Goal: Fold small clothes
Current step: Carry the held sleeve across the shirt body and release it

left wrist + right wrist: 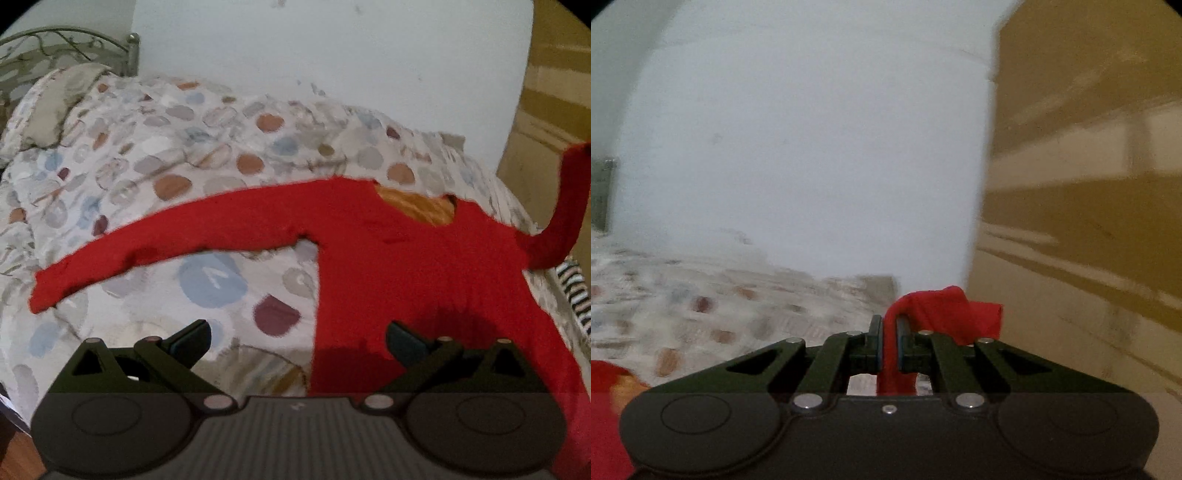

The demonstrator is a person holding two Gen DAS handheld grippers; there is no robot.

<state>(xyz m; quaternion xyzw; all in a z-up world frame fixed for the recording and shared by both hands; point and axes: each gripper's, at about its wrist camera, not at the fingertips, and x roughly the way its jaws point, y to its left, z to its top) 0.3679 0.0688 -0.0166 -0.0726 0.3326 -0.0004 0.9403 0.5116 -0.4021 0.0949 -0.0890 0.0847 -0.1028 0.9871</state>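
A small red long-sleeved top (pixel 413 266) lies flat on the bed, neck away from me, with an orange lining (pixel 417 206) showing in the neck opening. Its left sleeve (pixel 147 247) stretches out to the left. Its right sleeve (pixel 565 206) is lifted up at the right edge. My left gripper (pixel 297 343) is open and empty, hovering over the top's lower left edge. My right gripper (pixel 889 343) is shut on the red sleeve end (pixel 945 310), held above the bed; the cloth bunches over the fingers. The top's body shows at the lower left of the right wrist view (pixel 605 417).
The bed has a spotted quilt (pixel 184 147), with a pillow (pixel 55 103) and metal headboard (pixel 74 40) at the far left. A white wall (pixel 332 48) is behind. A yellow-brown cupboard (pixel 1089 184) stands at the right. Striped cloth (pixel 576 295) lies at the bed's right edge.
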